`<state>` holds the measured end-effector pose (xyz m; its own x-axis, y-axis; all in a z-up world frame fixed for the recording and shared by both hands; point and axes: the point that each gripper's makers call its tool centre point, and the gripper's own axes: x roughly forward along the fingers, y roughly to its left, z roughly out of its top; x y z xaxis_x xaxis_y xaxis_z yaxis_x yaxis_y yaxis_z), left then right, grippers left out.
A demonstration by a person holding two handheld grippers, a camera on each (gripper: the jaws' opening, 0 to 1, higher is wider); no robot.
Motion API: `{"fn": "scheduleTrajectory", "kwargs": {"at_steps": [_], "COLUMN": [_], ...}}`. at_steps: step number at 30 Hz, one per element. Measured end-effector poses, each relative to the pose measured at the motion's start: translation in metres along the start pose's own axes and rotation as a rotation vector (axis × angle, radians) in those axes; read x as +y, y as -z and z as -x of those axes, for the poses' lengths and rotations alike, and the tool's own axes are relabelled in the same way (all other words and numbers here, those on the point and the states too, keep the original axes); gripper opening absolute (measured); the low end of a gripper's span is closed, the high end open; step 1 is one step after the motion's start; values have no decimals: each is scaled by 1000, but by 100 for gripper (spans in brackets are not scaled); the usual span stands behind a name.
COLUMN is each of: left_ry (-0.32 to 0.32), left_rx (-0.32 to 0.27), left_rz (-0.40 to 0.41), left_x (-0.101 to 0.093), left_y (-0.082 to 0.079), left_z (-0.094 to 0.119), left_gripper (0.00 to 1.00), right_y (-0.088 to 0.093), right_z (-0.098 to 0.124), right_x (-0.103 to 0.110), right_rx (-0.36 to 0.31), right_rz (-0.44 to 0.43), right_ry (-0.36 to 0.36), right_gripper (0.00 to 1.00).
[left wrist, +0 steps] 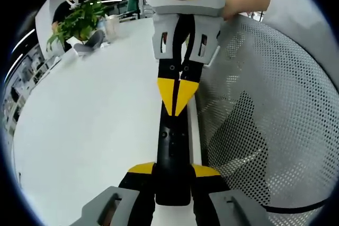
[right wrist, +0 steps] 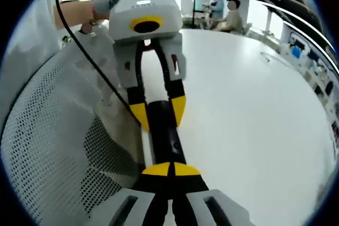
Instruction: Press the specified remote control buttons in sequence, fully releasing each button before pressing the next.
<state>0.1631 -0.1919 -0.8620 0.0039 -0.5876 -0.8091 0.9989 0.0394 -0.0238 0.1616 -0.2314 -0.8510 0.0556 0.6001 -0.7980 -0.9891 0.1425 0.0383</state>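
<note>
left gripper view: left tongs [left wrist: 172, 170] clamp the black remote [left wrist: 174, 146], right tongs [left wrist: 178, 100] closed touching it, buttons unreadable.

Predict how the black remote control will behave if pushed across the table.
The remote control looks rigid and slim, so probably light. Flat-bodied, it should slide on the smooth white table rather than roll. Gripped at one end by the left gripper, it may pivot.

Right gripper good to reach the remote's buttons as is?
Probably yes: the right gripper has its shut yellow tips already on the black remote, which the left gripper clamps from the far end; nothing lies between.
</note>
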Motion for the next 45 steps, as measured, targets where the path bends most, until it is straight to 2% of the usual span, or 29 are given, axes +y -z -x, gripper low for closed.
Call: {"fn": "scheduleTrajectory", "kwargs": {"at_steps": [1,4,5,10,16,18,22,24,26,31,33,35,36,38,41,44,45], "left_ry": [-2,-5,-5,9,20,21,20,19,23,36,38,37,36,35,35,38,41], "left_rx": [1,1,1,19,28,29,31,30,38,56,62,66,69,72,76,77,77], "left_rz": [1,1,2,-6,-14,-13,-8,-7,-12,-13,-7,-4,-6,-7,-12,-21,-26], "left_x": [0,0,0,0,0,0,0,0,0,0,0,0,0,0,0,0,0], "left_y": [0,0,0,0,1,1,1,0,1,0,1,1,1,1,1,1,1], "left_z": [0,0,0,0,0,0,0,0,0,0,0,0,0,0,0,0,0], "left_gripper": [25,25,25,25,25,25,25,25,25,25,25,25,25,25,25,25,25], "right_y": [3,2,2,1,1,1,-1,0,-1,-6,-10,-7,-9,-8,-7,-8,-8], "right_z": [0,0,0,-1,-1,-1,1,3,1,-2,-3,-5,-5,-6,-6,-7,-7], "right_x": [-2,1,1,-1,0,-1,-3,-2,-1,0,3,4,2,4,4,3,2], "right_rx": [32,49,49,58,72,44,-69,-81,-65,-21,-24,12,13,29,62,81,90], "right_rz": [56,164,171,98,103,71,-82,-123,-93,70,80,119,178,179,229,218,190], "right_ry": [9,13,13,-11,-14,-12,-20,-32,-37,-10,-8,-8,8,8,18,16,13], "right_gripper": [0,0,0,0,0,0,0,0,0,0,0,0,0,0,0,0,0]}}
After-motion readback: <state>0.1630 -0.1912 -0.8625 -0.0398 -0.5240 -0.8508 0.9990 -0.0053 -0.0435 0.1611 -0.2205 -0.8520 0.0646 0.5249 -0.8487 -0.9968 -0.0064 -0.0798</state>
